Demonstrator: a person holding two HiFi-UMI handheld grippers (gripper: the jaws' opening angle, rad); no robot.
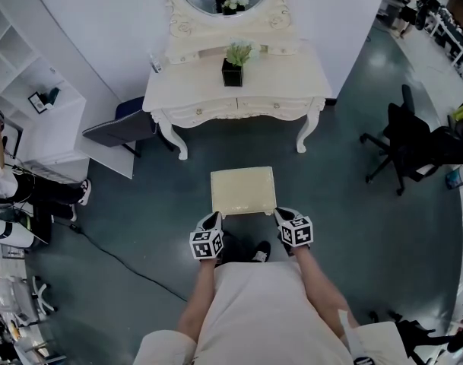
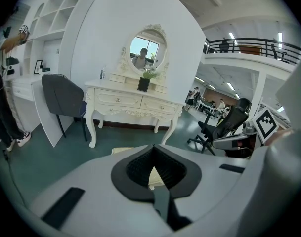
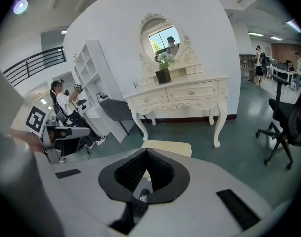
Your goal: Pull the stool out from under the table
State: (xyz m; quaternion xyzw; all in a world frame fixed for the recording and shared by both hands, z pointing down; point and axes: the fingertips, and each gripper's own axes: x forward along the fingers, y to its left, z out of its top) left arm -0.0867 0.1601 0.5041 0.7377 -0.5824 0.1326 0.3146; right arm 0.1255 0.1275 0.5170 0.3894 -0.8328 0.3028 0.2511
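Note:
The cream stool [image 1: 243, 191] stands on the green floor in front of the white dressing table [image 1: 193, 90], well out from under it. In the head view my left gripper [image 1: 214, 217] is at the stool's near left corner and my right gripper [image 1: 280, 214] at its near right corner. Both are shut, with the jaw tips meeting. In the left gripper view the left gripper [image 2: 153, 146] points at the stool [image 2: 121, 151], and a strip of its top shows behind the jaws. The right gripper [image 3: 146, 150] shows the same in its own view, with the stool [image 3: 170, 147] just beyond. Whether either pinches the stool's edge I cannot tell.
A potted plant [image 1: 233, 65] stands on the table below an oval mirror. A grey chair [image 1: 117, 130] sits at the table's left beside white shelves, and a black office chair [image 1: 402, 139] at the right. A cable [image 1: 117, 261] runs across the floor at the left. A person stands at the far left.

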